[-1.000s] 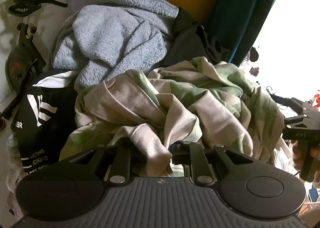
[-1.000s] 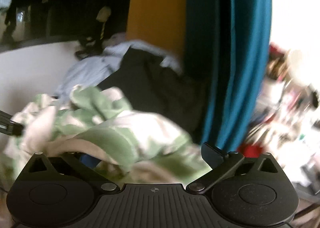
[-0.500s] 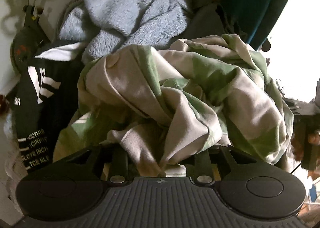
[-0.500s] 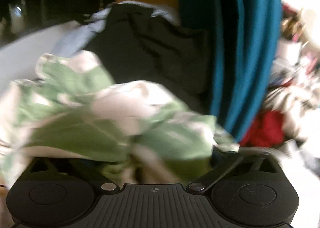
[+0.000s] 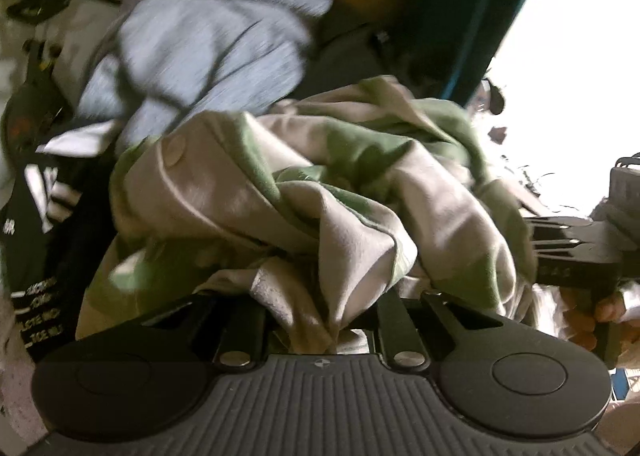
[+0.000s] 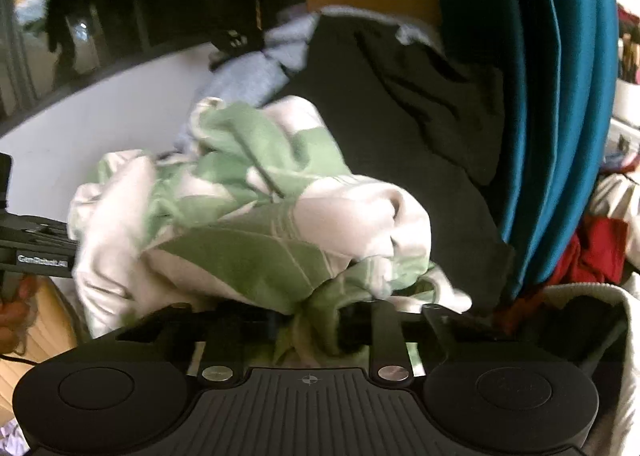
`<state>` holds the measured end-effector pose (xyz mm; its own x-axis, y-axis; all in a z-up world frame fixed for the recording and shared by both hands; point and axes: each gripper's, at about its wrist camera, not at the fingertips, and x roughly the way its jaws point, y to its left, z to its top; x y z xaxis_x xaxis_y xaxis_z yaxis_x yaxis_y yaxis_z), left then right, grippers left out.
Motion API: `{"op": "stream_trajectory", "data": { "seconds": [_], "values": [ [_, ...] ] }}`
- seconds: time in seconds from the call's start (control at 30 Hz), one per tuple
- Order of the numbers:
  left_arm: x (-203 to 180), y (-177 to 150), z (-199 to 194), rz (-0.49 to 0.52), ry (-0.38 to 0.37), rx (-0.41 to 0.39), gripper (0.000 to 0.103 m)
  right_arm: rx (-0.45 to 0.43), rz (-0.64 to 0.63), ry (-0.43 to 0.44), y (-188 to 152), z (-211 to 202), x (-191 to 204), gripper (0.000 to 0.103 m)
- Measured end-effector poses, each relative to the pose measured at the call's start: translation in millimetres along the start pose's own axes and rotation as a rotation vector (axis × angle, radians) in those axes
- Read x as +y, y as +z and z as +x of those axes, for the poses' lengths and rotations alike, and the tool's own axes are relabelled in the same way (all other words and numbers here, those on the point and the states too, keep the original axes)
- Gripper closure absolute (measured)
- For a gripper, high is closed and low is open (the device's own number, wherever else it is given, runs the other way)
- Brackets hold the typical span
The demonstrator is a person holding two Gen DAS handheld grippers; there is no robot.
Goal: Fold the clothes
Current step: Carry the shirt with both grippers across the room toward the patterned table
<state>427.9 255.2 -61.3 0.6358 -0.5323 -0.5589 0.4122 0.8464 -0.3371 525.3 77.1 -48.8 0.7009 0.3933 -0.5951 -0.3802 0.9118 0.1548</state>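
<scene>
Green-and-cream crumpled cotton garment (image 5: 320,192) | bunched atop clothes pile, before pale-blue fleece (image 5: 200,40) | left tongs (image 5: 320,308) closing, pinching its fold | right tongs (image 6: 312,320) closing, pinching its other edge

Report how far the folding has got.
Done: nothing looks folded; the blue fleece and black garment lie heaped. In hand: the green and cream garment, bunched, with the left gripper and right gripper both closing on its cloth. Left: spread it flat, fold it, then the others.
</scene>
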Motion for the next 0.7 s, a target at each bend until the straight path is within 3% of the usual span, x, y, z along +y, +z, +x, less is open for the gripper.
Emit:
{"op": "stream_trajectory", "data": {
  "seconds": [0.13,0.27,0.47,0.7],
  "values": [
    [-25,1,-12,0.035,-0.041,-0.06,0.09,-0.092,-0.035,0.043,2,-26,19,0.087],
    [-39,8,-32,0.007,-0.088,-0.144,0.09,-0.207,-0.048,0.024,9,-56,26,0.087],
    [-78,23,-53,0.091,-0.109,-0.25,0.09,-0.346,-0.081,-0.034,17,-108,34,0.087],
    [-127,17,-57,0.163,-0.17,-0.248,0.09,-0.378,-0.074,-0.115,1,-162,27,0.087]
  ]
}}
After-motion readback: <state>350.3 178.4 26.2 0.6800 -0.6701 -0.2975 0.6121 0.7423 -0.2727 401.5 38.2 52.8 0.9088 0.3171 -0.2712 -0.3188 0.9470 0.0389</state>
